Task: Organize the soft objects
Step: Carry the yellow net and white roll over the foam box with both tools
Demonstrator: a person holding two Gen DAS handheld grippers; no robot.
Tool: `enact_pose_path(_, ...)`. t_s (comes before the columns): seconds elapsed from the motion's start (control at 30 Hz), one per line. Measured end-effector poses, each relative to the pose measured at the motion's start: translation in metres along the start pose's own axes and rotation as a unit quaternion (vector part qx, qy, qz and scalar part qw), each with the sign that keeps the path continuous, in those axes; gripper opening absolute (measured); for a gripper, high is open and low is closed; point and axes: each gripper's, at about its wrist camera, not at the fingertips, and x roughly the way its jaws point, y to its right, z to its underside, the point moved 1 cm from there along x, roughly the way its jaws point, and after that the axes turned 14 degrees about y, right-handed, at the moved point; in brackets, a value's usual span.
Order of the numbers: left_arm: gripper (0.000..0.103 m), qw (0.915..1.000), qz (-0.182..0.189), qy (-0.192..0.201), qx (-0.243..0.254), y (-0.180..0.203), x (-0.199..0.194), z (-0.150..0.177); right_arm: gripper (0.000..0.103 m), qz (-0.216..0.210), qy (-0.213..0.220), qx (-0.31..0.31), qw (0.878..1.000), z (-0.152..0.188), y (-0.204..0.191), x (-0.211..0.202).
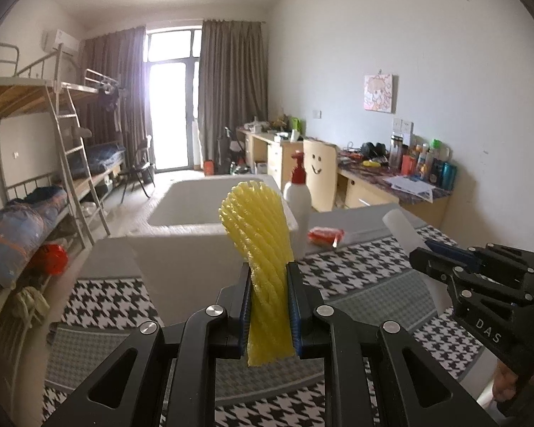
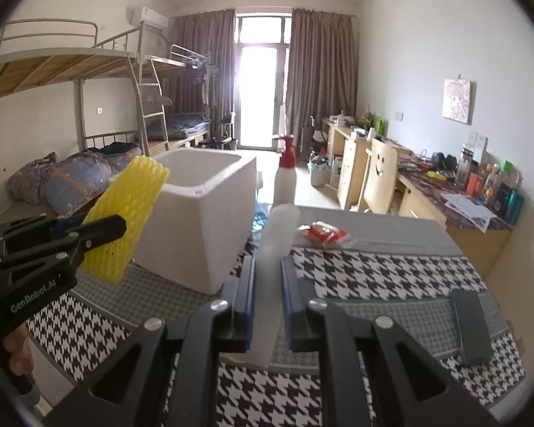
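I hold 2 soft pieces aloft over the houndstooth worktop, both lifted and ready to be dropped into the white foam box, which I judge to be the collection point for this sorting job. My left hand-held gripper is clenched on a yellow foam net sleeve, the jaws narrowed to the width of the squashed sleeve, whose fanned top rises in front of the box's near wall. My right hand-held gripper is pinched on a white foam tube, pale and translucent, jaws close together with the tube running up between the blue pads and out past the fingertips. In the right wrist view the yellow sleeve hangs just beside the box's left corner, clear of the cloth. The step in hand, as I read it, is the carry; the next move calls for bringing each piece over the open rim and letting the jaws part so it falls inside, 1 side at a time to keep the 2 tools from clashing. A white spray bottle with a red top stands just behind the box, a red packet lies on the grey band of the cloth beyond, and a dark flat case rests near the right edge
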Motion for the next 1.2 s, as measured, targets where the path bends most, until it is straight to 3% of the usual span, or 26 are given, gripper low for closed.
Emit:
enact_pose_path(0.2,0.019,0.9998,-0.012,0.008,0.01,-0.003,0.011,-0.01,0.017,-0.01,0.006,-0.003,1.0,-0.01,-0.002,0.01)
enact_pose_path(0.8,0.019,0.9997,0.023,0.006,-0.003,0.0,0.039,-0.042,0.017,-0.026,0.031,-0.001,0.999,-0.037,0.005,0.027)
enact_pose_path(1.2,0.019,0.9998,0.009,0.014,-0.002,-0.005,0.066,-0.065,0.017,-0.021,0.033,0.004,0.999,-0.056,0.008,0.041)
